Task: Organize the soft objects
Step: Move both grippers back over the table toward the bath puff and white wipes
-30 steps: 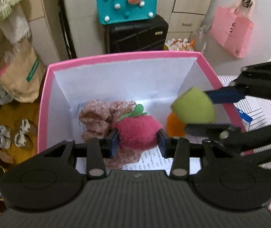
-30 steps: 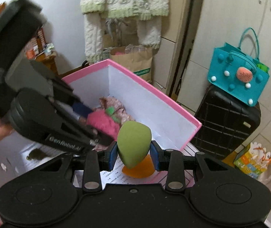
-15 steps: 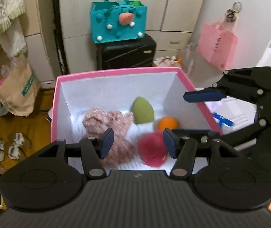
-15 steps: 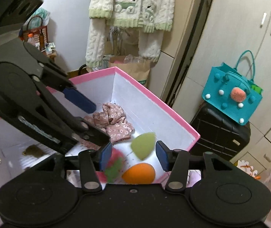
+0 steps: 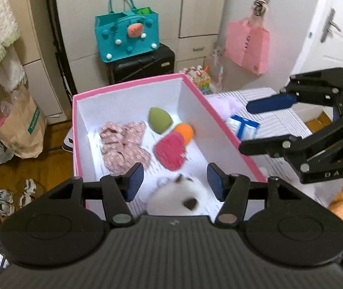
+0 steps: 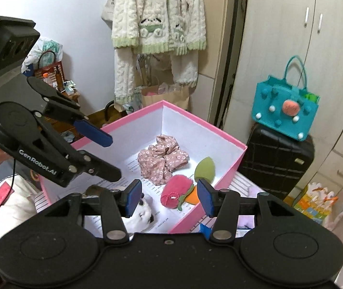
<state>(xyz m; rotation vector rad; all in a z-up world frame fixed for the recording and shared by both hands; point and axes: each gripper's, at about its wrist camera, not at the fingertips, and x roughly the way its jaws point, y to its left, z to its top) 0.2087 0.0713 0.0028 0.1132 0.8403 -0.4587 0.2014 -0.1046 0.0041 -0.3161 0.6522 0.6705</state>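
A pink box (image 5: 128, 85) with a white inside holds a floral scrunchie (image 5: 123, 142), a green sponge (image 5: 159, 120), an orange sponge (image 5: 185, 131), a red plush strawberry (image 5: 170, 153) and a white plush toy (image 5: 178, 200). My left gripper (image 5: 175, 181) hangs open above the box's near end with nothing in it. To the right of the box, my right gripper (image 5: 244, 127) is open and empty. In the right wrist view the right gripper (image 6: 169, 197) stands open over the strawberry (image 6: 173, 192), with the left gripper (image 6: 113, 159) open at the left, held by a hand.
A lilac plush (image 5: 229, 104) and a blue-white packet (image 5: 243, 126) lie on the striped surface (image 5: 279, 120) right of the box. Behind stand a teal felt bag (image 5: 128, 38) on a black suitcase (image 5: 142, 65), a hanging pink bag (image 5: 247, 45) and a paper bag (image 5: 19, 130).
Both grippers opened and let go: the strawberry and the green sponge now lie in the box. Both grippers drew back and rose away from it.
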